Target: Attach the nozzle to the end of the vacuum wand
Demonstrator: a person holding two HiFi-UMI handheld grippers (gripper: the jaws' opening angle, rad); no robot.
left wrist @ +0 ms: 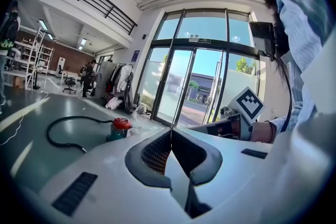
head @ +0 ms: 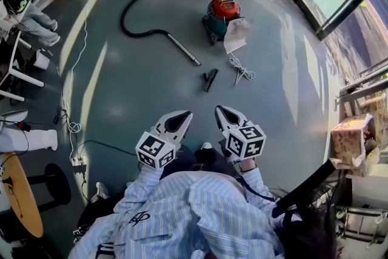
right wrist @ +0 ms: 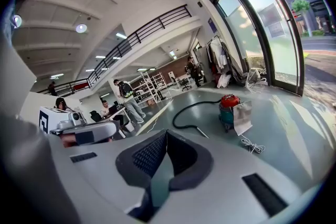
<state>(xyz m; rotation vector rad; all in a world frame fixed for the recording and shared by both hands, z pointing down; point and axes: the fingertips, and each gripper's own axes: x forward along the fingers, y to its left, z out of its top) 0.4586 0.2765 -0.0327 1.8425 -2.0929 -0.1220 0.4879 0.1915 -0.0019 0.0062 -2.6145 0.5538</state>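
I am looking down over a wide grey-blue polished floor, and I am taking the red-and-teal canister vacuum sitting on it as my landmark. Its long black ribbed hose is looping out from the canister's left side and curling back. The hose is ending in the slim silver metal wand, which is lying slantwise on the floor on the canister's near-left side, its free end pointing toward me. My white left gripper and white right gripper are hovering side by side well short of the canister, on my side of it. Both are clenched tight with nothing between the jaws. The small black plastic nozzle is lying on the canister's near side, just past the wand's free end but not touching it. I judge that the job is only at the approach stage, with nothing picked up yet. Next I will need to bring both grippers down toward the canister and spread the jaws. One should take the nozzle and the other steady the wand near its tip, so I can line the nozzle's socket up with that end.
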